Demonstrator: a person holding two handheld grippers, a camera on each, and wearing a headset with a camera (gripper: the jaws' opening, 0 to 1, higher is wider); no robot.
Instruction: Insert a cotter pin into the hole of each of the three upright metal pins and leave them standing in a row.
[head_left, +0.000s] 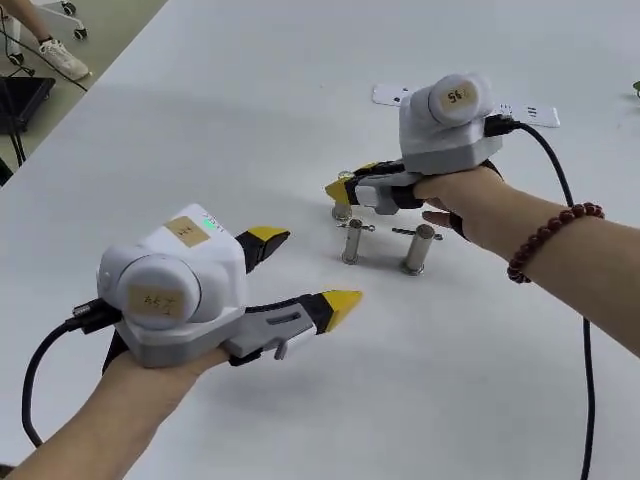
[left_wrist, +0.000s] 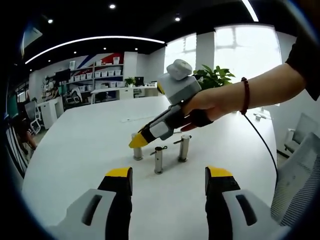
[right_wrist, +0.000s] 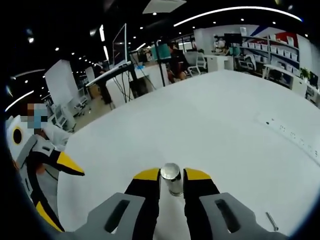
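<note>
While the right tool (head_left: 340, 190) pinched one upright silver metal pin (right_wrist: 171, 181) on the white bench (head_left: 220, 100), the left tool (head_left: 305, 268) hung spread, well apart. Just beside the right tool stood a second metal pin (head_left: 352, 243) and a third metal pin (head_left: 420, 250), each carrying a thin wire cotter pin (head_left: 363, 227).

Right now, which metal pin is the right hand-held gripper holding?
The leftmost pin in the head view; the middle pin and the right pin stand free.
</note>
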